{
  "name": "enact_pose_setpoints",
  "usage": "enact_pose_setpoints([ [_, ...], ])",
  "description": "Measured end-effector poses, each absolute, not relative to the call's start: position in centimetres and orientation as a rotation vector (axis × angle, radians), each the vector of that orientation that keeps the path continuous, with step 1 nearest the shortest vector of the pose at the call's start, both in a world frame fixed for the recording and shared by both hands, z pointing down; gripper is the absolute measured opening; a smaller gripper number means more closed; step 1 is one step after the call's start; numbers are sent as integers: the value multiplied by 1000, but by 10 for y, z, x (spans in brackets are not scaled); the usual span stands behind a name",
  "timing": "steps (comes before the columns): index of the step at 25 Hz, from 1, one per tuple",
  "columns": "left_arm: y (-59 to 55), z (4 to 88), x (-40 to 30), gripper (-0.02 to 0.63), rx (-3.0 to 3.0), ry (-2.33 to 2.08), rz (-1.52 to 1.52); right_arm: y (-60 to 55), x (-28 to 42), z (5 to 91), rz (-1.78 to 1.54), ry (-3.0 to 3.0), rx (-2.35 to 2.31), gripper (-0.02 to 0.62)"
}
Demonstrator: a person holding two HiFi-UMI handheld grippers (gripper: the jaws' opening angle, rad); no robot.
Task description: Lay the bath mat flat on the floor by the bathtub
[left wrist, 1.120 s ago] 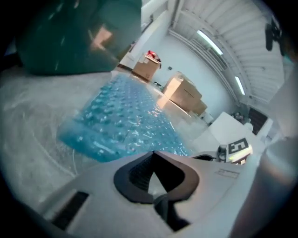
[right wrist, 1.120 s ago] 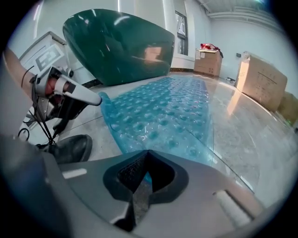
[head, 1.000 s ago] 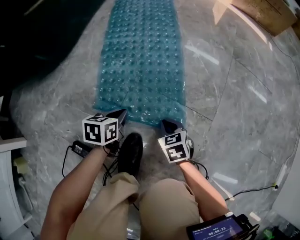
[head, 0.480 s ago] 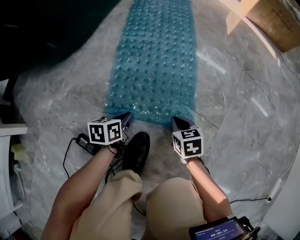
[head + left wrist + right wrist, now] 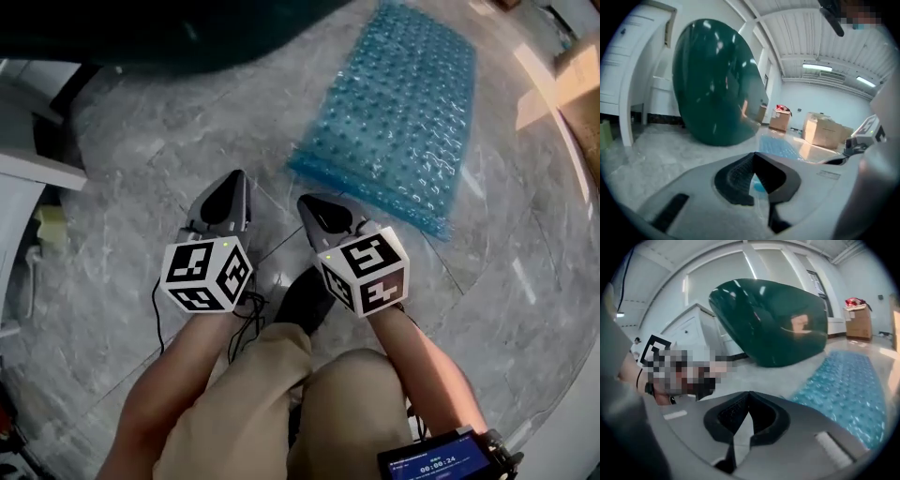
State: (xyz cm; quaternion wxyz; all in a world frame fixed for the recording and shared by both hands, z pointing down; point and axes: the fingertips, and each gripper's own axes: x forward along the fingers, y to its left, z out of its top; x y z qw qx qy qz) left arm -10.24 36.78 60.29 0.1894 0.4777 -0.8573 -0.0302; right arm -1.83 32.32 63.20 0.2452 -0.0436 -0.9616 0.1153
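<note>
Mat (image 5: 394, 112), flat beside tub (image 5: 187, 28): likely light, limp, slick; best pinched at corners. Left gripper (image 5: 231, 184) and right gripper (image 5: 310, 202) closed, empty.

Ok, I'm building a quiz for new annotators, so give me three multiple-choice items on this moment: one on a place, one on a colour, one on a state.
1. Where is the blue bumpy plastic bath mat?
A. Flat on the grey marble floor
B. Rolled up on a shelf
C. Hanging from both grippers

2. What colour is the glossy rounded bathtub?
A. White
B. Red
C. Dark green

3. How do the left gripper and right gripper stand?
A. Both wide open
B. Both shut, empty
C. Both shut on the mat

Key: 1 A, the head view shows the mat spread on the floor, apart from the grippers; 2 C, both gripper views show its green shell; 3 B, each gripper view shows its jaws together with nothing between them.
</note>
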Motion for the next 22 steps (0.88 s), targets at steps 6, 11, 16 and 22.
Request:
enact_pose_setpoints([
  [6, 413, 542, -133, 8, 1175, -2694, -254, 369, -76, 537, 132, -2835, -307, 9],
  [11, 420, 521, -129, 6, 1175, -2788, -209, 380, -86, 508, -68, -2968, -281, 9],
  [16, 418, 503, -116, 6, 1241, -2849, -106, 391, -88, 515, -46, -2967, -315, 9],
  [22, 412, 496, -113, 6, 1277, -2850, -63, 374, -87, 498, -43, -3019, -218, 9],
])
